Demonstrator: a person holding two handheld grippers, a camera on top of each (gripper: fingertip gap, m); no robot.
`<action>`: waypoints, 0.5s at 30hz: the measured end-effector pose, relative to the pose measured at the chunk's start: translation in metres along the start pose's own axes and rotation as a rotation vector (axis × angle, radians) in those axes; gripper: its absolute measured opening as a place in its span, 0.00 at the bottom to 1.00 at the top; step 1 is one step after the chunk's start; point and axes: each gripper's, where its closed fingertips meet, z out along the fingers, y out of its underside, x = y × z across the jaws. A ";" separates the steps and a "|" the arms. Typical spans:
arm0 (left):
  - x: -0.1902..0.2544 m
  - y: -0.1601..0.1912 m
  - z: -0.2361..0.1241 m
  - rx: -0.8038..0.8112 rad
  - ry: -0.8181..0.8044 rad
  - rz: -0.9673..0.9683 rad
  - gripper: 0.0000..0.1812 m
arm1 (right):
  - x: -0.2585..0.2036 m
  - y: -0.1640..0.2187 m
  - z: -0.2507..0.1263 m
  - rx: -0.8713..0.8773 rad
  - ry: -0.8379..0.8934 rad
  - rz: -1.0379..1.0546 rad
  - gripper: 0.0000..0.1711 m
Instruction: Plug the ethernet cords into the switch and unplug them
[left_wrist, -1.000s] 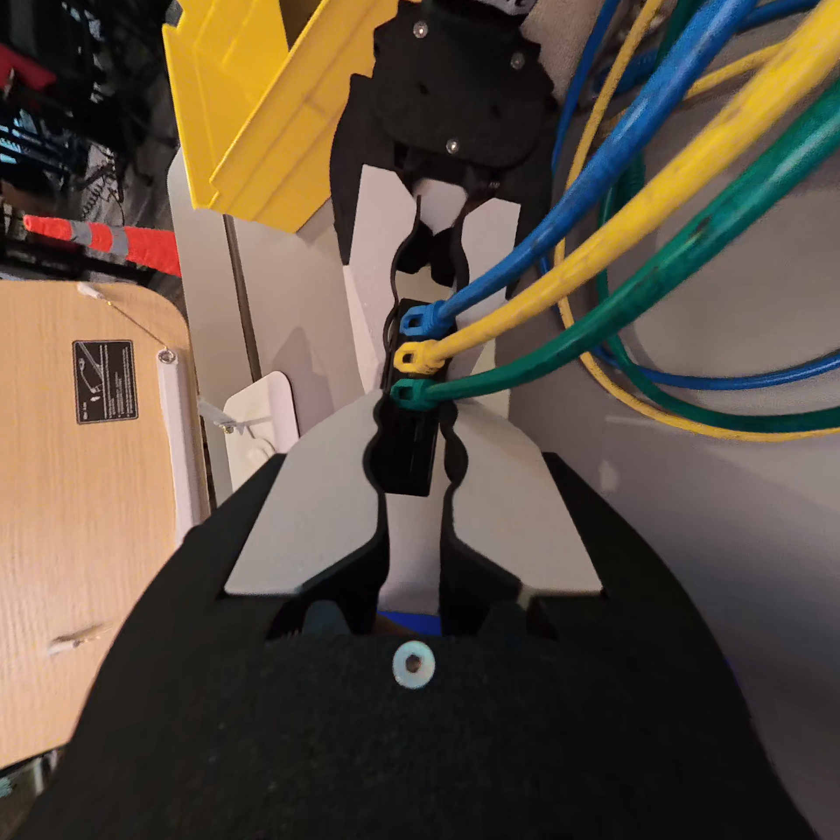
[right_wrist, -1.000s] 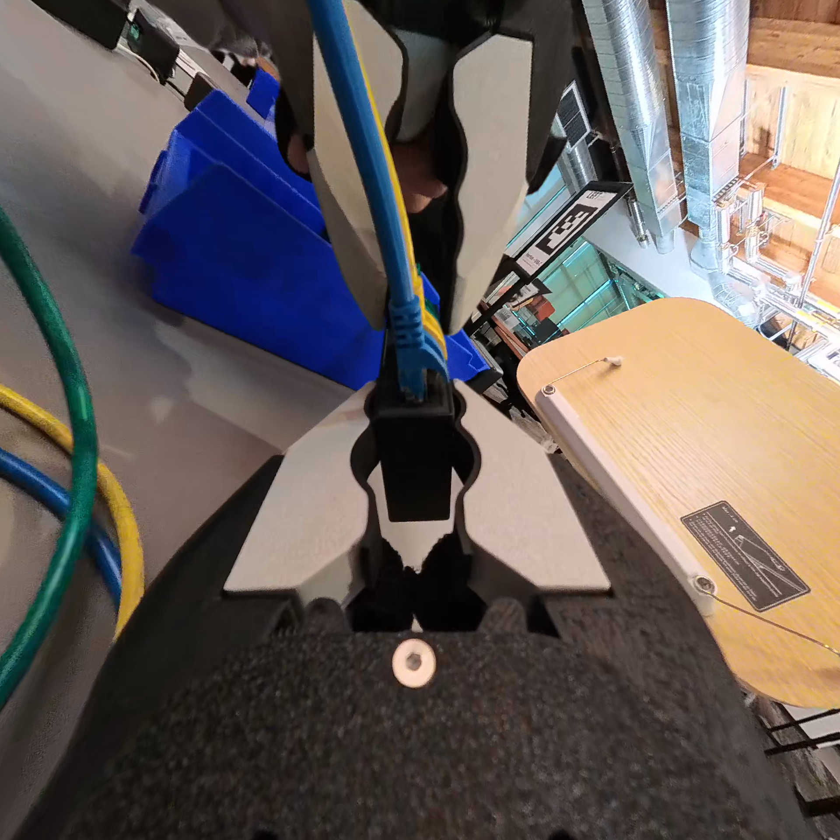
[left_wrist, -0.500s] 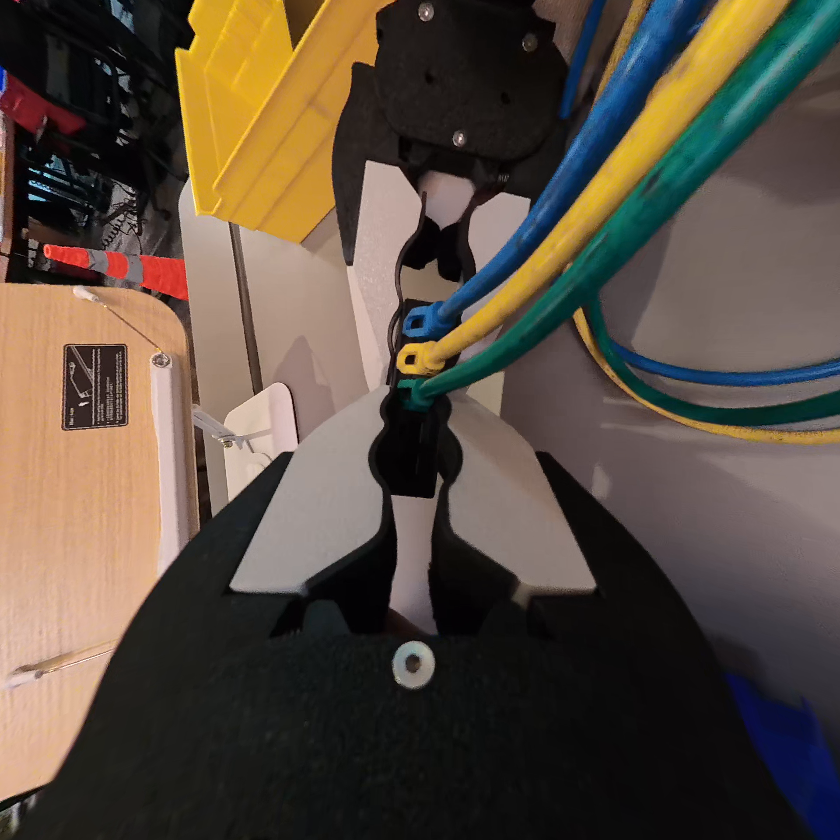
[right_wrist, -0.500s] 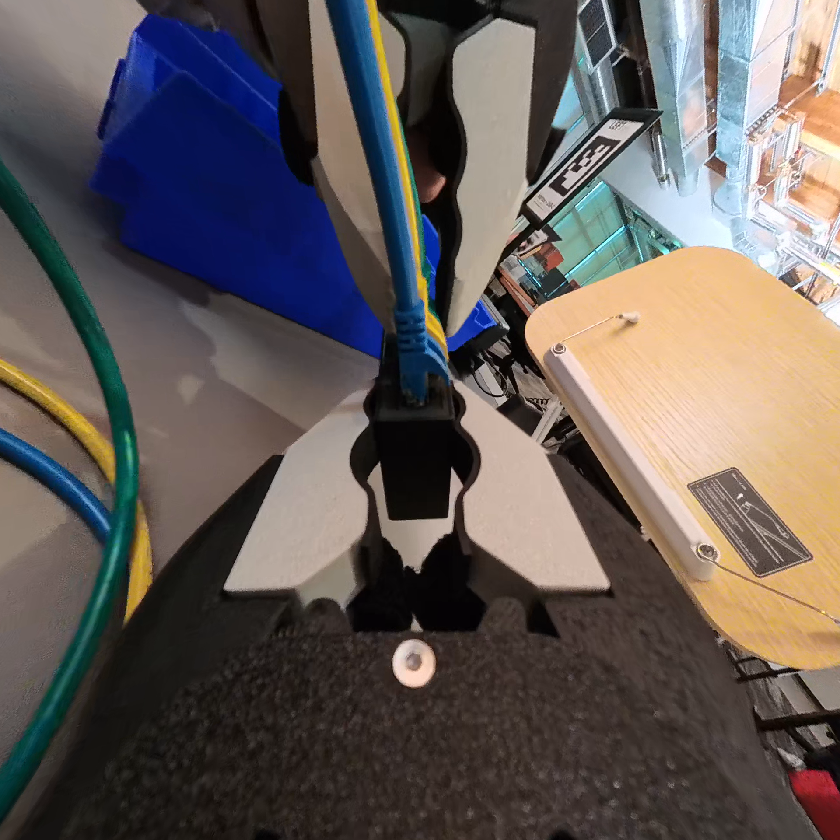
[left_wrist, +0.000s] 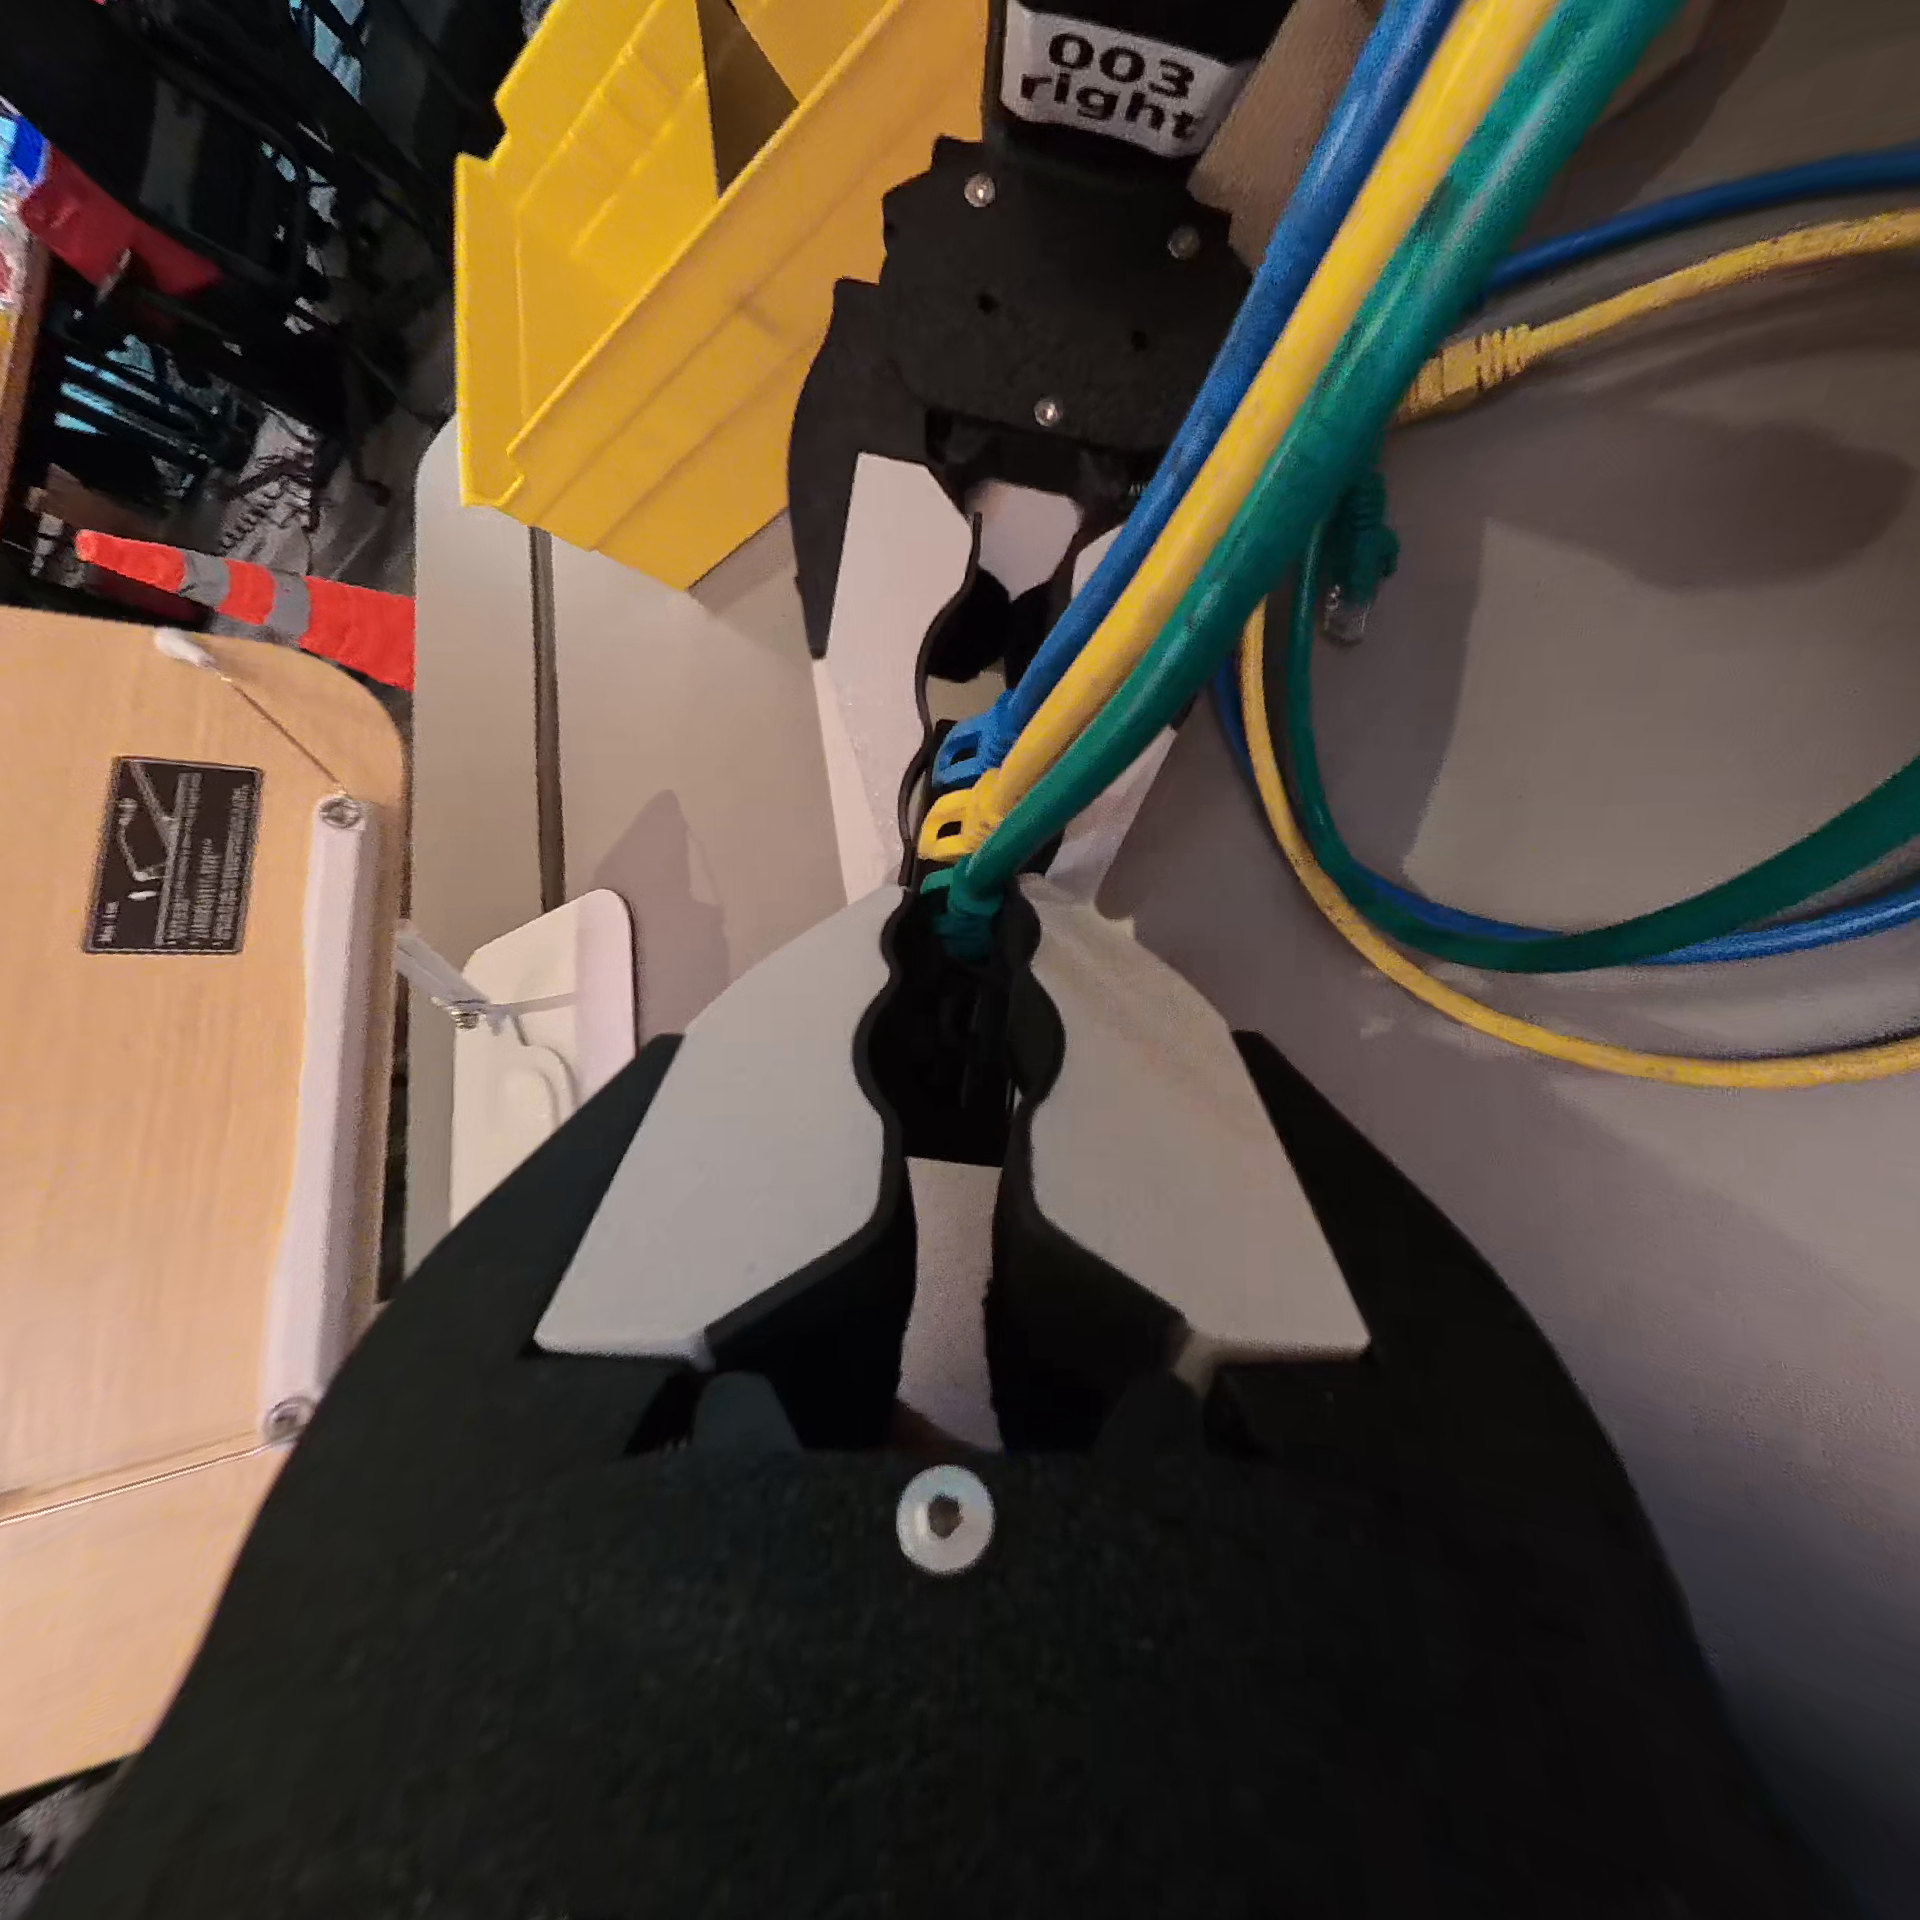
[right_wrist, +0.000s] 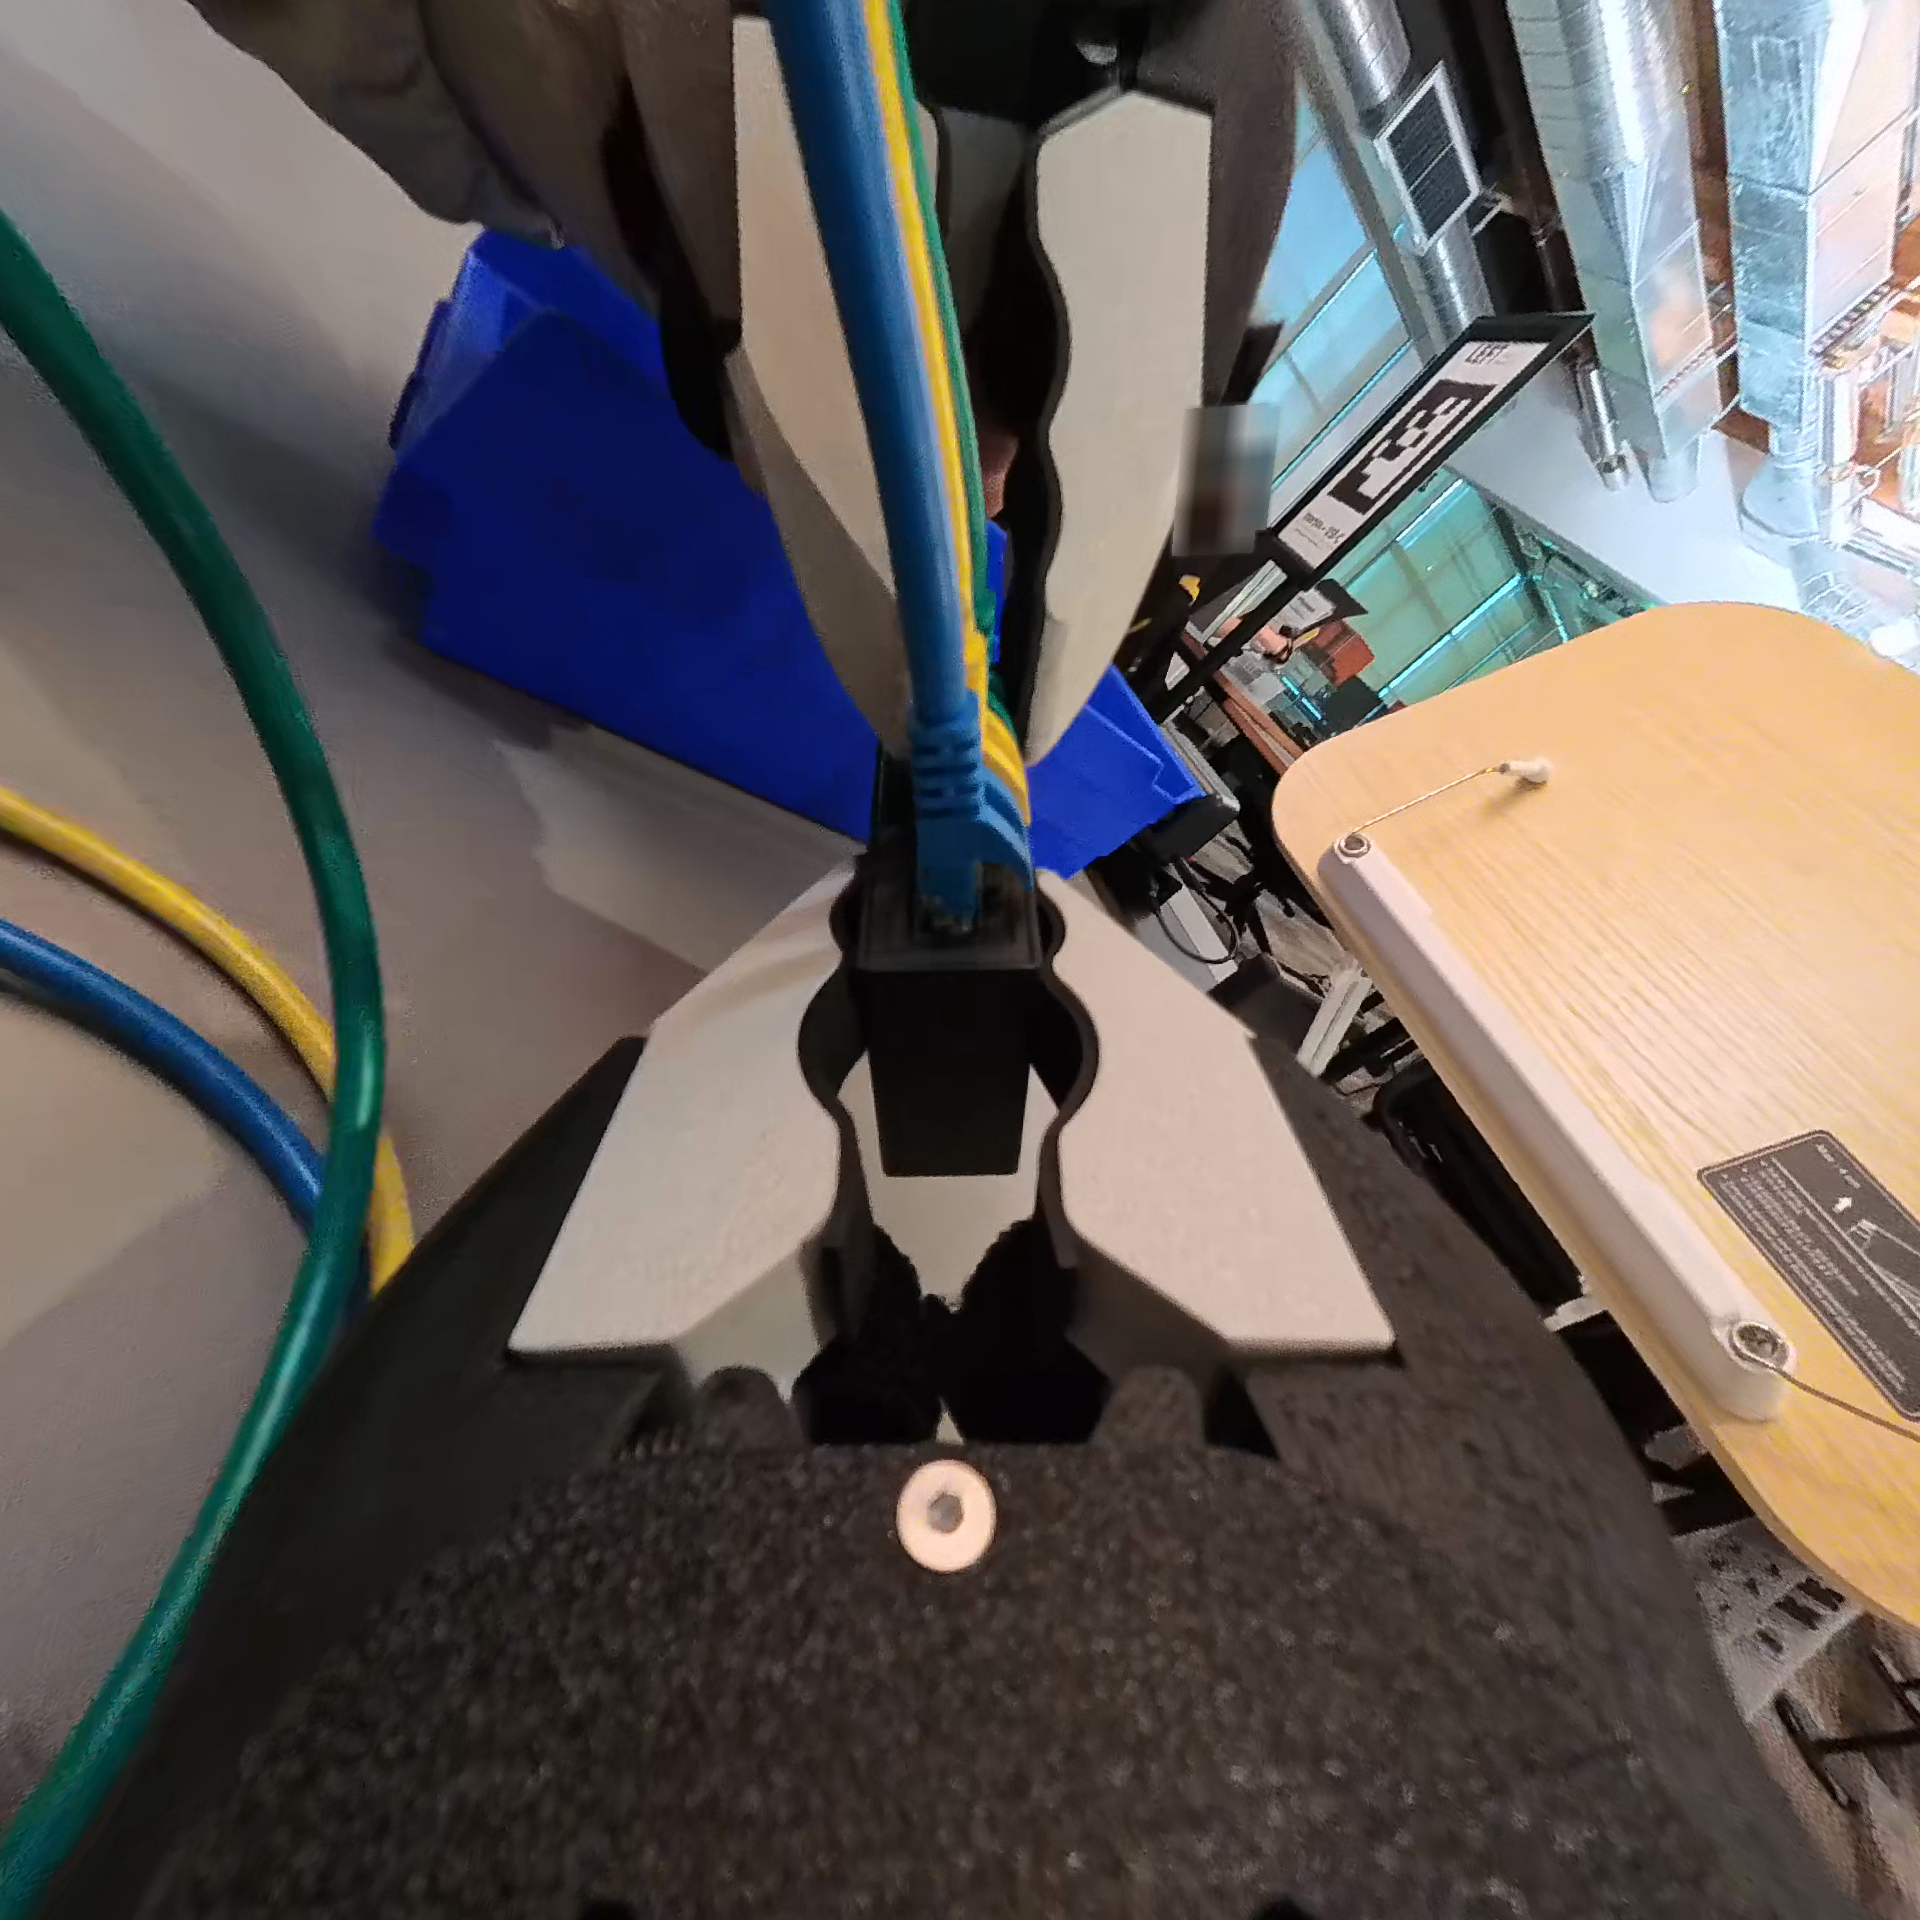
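A small black switch (left_wrist: 948, 1049) is held off the grey table between both grippers, one at each end. My left gripper (left_wrist: 961, 914) is shut on one end. My right gripper (right_wrist: 951, 894) is shut on the other end of the switch (right_wrist: 951, 1049), and also shows at the top of the left wrist view (left_wrist: 1023, 343). Three cords sit plugged in side by side: a blue plug (left_wrist: 961, 750), a yellow plug (left_wrist: 951, 826) and a green plug (left_wrist: 968, 906). In the right wrist view the blue plug (right_wrist: 951, 800) is nearest and hides most of the other two.
The cords loop over the grey table (left_wrist: 1558, 1351); a loose yellow end (left_wrist: 1475, 364) and a loose green end (left_wrist: 1361, 561) lie there. A yellow bin (left_wrist: 644, 312) stands beyond the right gripper, a blue bin (right_wrist: 623, 561) beyond the left. A wooden tabletop (right_wrist: 1662, 935) is alongside.
Both grippers keep their hold on the switch. The views have shifted, the cords rise more steeply from the plugs, and the loose yellow and green ends have come into the left wrist view.
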 end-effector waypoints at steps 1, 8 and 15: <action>-0.002 -0.001 0.001 0.021 -0.006 0.002 0.08 | 0.003 0.000 -0.001 -0.004 0.012 0.013 0.16; -0.008 -0.013 -0.001 0.089 0.023 -0.069 0.08 | 0.010 -0.007 -0.007 0.068 -0.013 0.127 0.16; -0.009 -0.022 -0.004 0.162 0.025 -0.159 0.10 | 0.010 -0.024 -0.014 0.186 -0.059 0.213 0.16</action>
